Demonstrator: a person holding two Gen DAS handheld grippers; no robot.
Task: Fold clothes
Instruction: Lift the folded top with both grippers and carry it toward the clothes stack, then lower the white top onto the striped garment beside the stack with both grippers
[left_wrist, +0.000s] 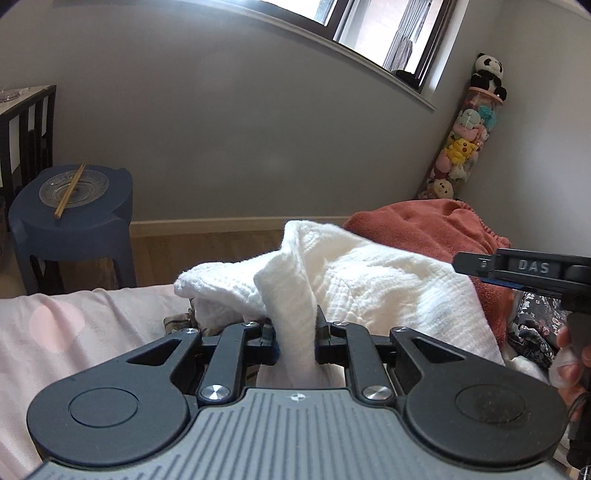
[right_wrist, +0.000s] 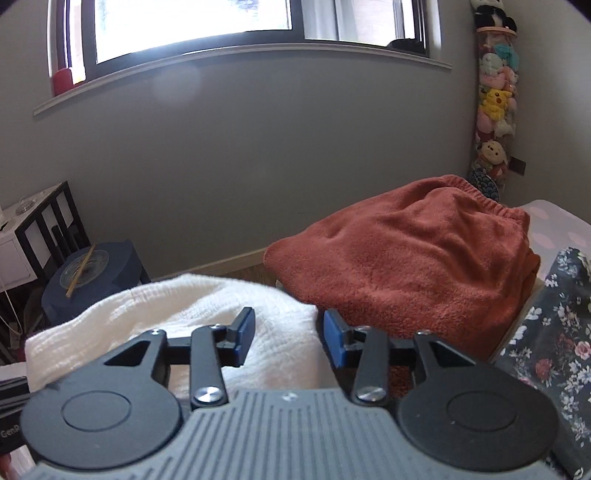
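The left claw (left_wrist: 291, 334) is clamped on a bunched fold of the white cloth (left_wrist: 354, 280), which rises in a crumpled heap just ahead of it and passes back between its fingers toward the camera. The cloth lies on a bed with a pale pink sheet (left_wrist: 55, 332), and the left wrist view shows a corner of some patterned fabric tucked beneath its left edge. Behind and to the right of the cloth sits a rust-red towel (right_wrist: 406, 258), piled up with an elastic-gathered edge along its top. A dark floral garment (right_wrist: 554, 332) lies on the right, next to the towel. The right claw (right_wrist: 288, 338) stands partly open with nothing between its blue pads (right_wrist: 334, 341); it hangs over the near right edge of the white cloth, close to where cloth and towel meet. In the left wrist view a hand (left_wrist: 570, 360) grips the right tool's handle at the frame's edge. Off the bed to the left, a dark blue stool (left_wrist: 74, 221) carries a glass plate (left_wrist: 74, 190) with chopsticks (left_wrist: 70, 190) laid across it.
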